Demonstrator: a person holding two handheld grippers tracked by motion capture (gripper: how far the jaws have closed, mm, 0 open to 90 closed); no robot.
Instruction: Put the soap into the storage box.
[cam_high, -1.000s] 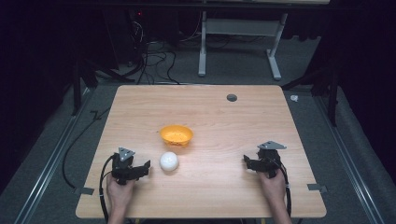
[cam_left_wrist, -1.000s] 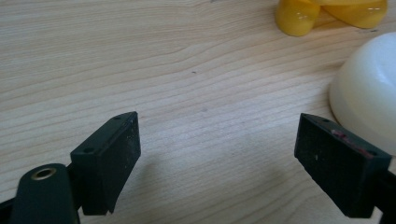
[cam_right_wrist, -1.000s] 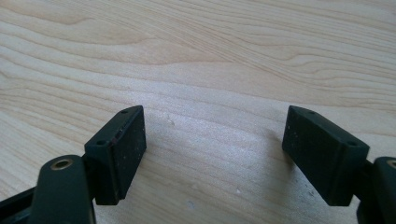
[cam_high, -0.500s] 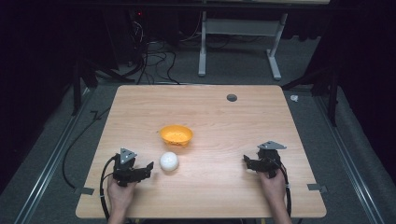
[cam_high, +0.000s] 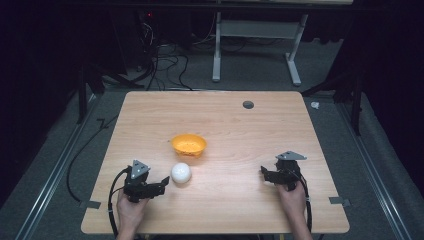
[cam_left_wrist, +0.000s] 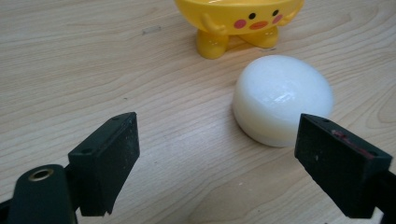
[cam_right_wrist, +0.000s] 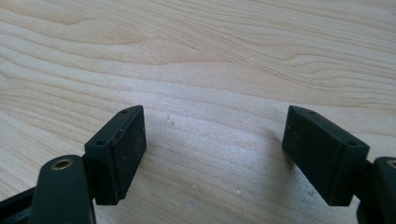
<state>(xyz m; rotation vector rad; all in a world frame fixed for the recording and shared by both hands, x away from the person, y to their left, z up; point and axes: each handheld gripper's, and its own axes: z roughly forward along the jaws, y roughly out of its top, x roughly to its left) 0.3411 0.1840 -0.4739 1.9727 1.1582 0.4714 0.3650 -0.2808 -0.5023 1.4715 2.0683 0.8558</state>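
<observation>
Two grippers are in my hands, low over the wooden table (cam_high: 260, 130), both near the edge on my side. My left gripper (cam_high: 159, 184) has its jaws spread wide, with only bare wood between them. The white ball (cam_high: 180, 172) lies just in front of it, a little toward one jaw, and in the left gripper view the ball (cam_left_wrist: 283, 99) sits beside that jaw but I cannot tell if they touch. Behind the ball stands the yellow bowl (cam_high: 188, 144), which has small feet and a duck face with pink cheeks (cam_left_wrist: 238, 21); ball and bowl are close together, with a small gap. My right gripper (cam_high: 267, 175) is well apart from them at the right side, its jaws also wide and empty (cam_right_wrist: 212, 154). A dark round hole (cam_high: 248, 104) is in the far part of the table.
</observation>
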